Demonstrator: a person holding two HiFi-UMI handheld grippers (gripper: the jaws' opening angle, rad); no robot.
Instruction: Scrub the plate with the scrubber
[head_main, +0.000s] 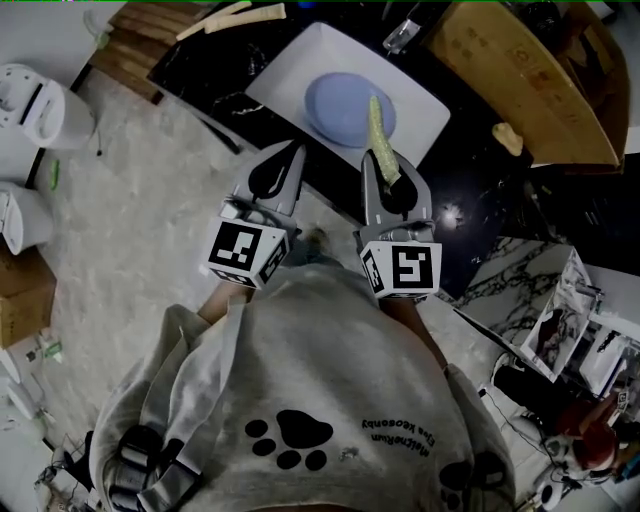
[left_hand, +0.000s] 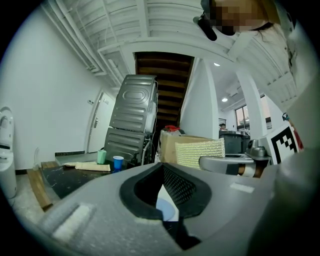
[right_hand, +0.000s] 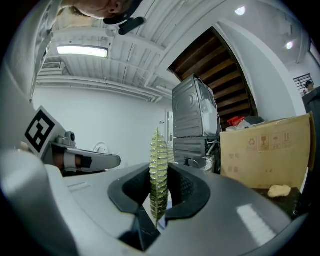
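Note:
A round blue plate lies on a white rectangular tray on the black marble counter. My right gripper is shut on a thin yellow-green scrubber, whose free end reaches over the plate's near right edge. In the right gripper view the scrubber stands edge-on between the jaws of the right gripper. My left gripper is shut with nothing in it and hangs just left of the plate at the tray's near edge. In the left gripper view, the left gripper shows a sliver of the plate through its jaws.
A large wooden board lies at the counter's right with a small yellow lump by it. Wooden slats and a white appliance sit at left. A blue cup and cardboard box stand further off.

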